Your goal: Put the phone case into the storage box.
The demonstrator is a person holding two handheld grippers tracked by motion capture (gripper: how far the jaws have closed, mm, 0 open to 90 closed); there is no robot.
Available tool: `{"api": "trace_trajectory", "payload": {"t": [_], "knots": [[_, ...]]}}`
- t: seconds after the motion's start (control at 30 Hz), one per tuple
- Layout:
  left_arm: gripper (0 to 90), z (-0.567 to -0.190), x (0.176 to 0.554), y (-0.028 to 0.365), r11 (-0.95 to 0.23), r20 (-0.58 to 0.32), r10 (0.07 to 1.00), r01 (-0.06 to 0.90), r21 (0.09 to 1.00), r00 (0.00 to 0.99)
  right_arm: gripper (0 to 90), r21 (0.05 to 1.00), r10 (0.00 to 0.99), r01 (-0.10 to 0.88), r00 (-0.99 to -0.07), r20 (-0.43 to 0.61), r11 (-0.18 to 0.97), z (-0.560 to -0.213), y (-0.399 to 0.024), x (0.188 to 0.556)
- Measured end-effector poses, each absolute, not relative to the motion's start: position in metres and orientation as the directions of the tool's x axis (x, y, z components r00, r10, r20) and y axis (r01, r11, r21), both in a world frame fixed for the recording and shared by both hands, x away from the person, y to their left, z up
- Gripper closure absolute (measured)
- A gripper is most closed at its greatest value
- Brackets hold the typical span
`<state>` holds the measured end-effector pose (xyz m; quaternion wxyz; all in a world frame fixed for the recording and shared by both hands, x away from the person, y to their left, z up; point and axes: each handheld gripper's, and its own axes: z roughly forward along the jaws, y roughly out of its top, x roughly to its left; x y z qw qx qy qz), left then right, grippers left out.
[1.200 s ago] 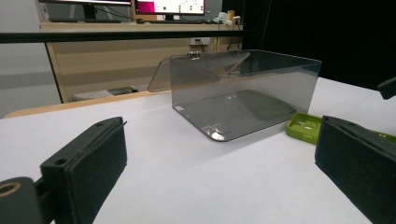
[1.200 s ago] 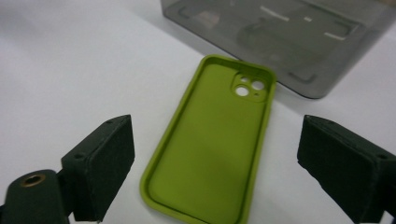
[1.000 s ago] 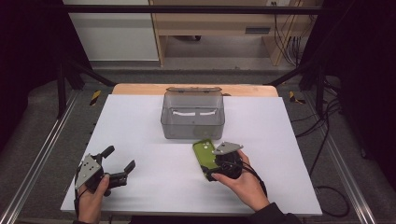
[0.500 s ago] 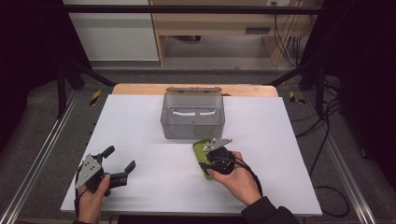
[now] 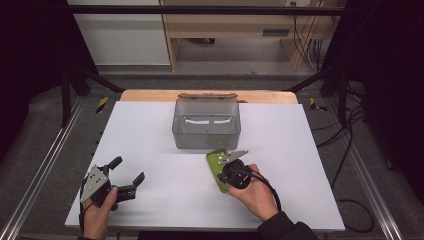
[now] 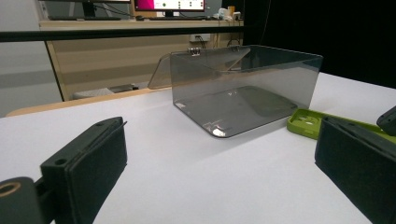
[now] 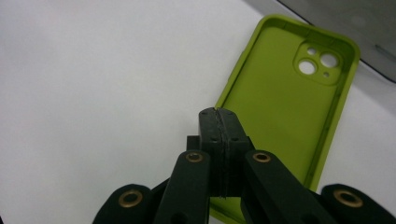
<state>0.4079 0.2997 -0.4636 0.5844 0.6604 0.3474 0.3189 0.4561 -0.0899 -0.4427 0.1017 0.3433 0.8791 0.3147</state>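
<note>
Lying on the white worktop (image 5: 150, 130): one green phone case (image 7: 280, 102), partly hidden beneath the right claw (image 7: 218, 114), just closed, pads together over its edge; one clear box (image 5: 206, 124); left claw (image 5: 125, 172) apart.

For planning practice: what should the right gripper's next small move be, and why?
Probably lift slightly: the fingers of the right gripper have just closed along the green phone case's rim, seemingly pinching it, and the clear box stands open.

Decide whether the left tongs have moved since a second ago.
No. The left tongs sit just as far from the clear box as before.
</note>
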Motion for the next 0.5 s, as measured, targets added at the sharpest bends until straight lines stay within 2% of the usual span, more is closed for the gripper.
{"api": "trace_trajectory", "payload": {"t": [0.1,0.27,0.5], "knots": [[2.1,-0.464,0.408,0.300,-0.079,0.016,0.831,0.089,0.993,0.556,90.0,0.615,0.673,0.547,-0.739,0.037,0.567,-0.444,-0.092,0.455],[2.1,-0.464,0.408,0.299,-0.079,0.016,0.830,0.088,0.993,0.557,90.0,0.575,0.693,0.555,-0.720,-0.030,0.601,-0.452,-0.105,0.453],[2.1,-0.464,0.409,0.296,-0.095,0.027,0.826,0.092,0.991,0.563,90.0,0.572,0.707,0.554,-0.704,-0.065,0.605,-0.459,-0.116,0.441]]}}
